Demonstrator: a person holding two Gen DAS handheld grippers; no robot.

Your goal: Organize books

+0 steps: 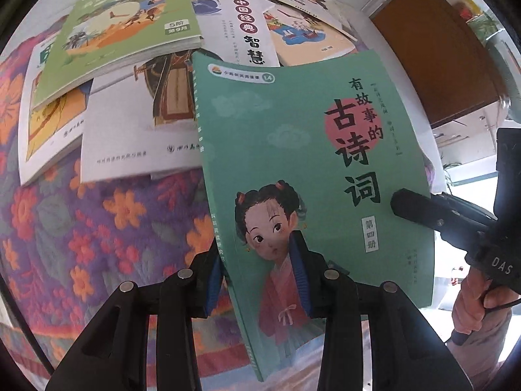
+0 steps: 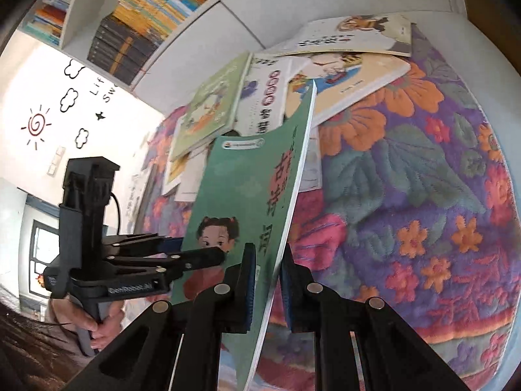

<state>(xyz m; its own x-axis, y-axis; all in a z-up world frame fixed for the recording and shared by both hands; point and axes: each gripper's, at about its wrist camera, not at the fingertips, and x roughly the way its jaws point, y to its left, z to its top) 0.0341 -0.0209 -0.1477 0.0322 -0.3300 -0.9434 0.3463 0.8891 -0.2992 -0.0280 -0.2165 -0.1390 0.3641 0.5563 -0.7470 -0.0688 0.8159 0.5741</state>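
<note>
We hold a teal book [image 1: 293, 163] lifted off the flowered blanket [image 1: 97, 228], gripped by both tools. Our left gripper [image 1: 260, 280] pinches the book's spine corner at six o'clock in the left wrist view, one blue pad under the cover and the other over the drawn girl's robe. Our right gripper [image 2: 265, 280] pinches the opposite, page-side edge; in the right wrist view the book stands almost edge-on between its two blue pads, running from six o'clock up toward twelve. In the left wrist view that same tool reaches in from four o'clock, with our right hand [image 1: 472, 303] wrapped round its handle. In the right wrist view the left tool comes in from nine o'clock, our left hand [image 2: 94, 322] below it.

Behind the lifted book, at eleven to one o'clock in the left view, a loose heap of other books lies on the blanket, a green book [image 1: 123, 26] on top. A bookshelf [image 2: 136, 16] fills eleven o'clock in the right view.
</note>
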